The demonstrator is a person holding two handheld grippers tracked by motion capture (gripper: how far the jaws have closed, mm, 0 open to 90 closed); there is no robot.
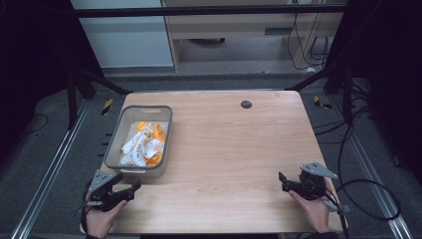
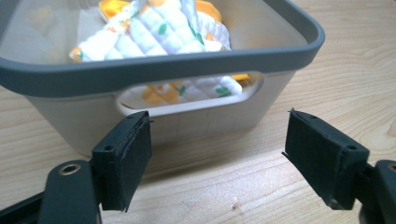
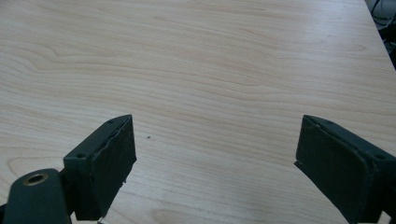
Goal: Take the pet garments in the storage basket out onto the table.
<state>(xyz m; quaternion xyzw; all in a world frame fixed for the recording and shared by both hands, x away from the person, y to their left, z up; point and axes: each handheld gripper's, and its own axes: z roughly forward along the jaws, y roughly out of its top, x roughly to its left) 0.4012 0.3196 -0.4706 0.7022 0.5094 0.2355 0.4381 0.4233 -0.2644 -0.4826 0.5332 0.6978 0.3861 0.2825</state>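
Bin (image 1: 164, 130), grey w/ darker rim, sits on the bench (image 1: 234, 144) at its left side, a handle slot in the near wall. Inside the bin: crumpled white-and-orange cloth (image 1: 143, 144), part of it visible through the slot in the left gripper view. Left claw (image 1: 130, 188) just short of the bin's near wall, not touching; released, jaws wide, nothing between them. Right claw (image 1: 282, 181) well apart from the bin, over bare bench toward the far-right near corner; released too, nothing held. Small dark round cap (image 1: 246, 104) beyond the bin, to its right.
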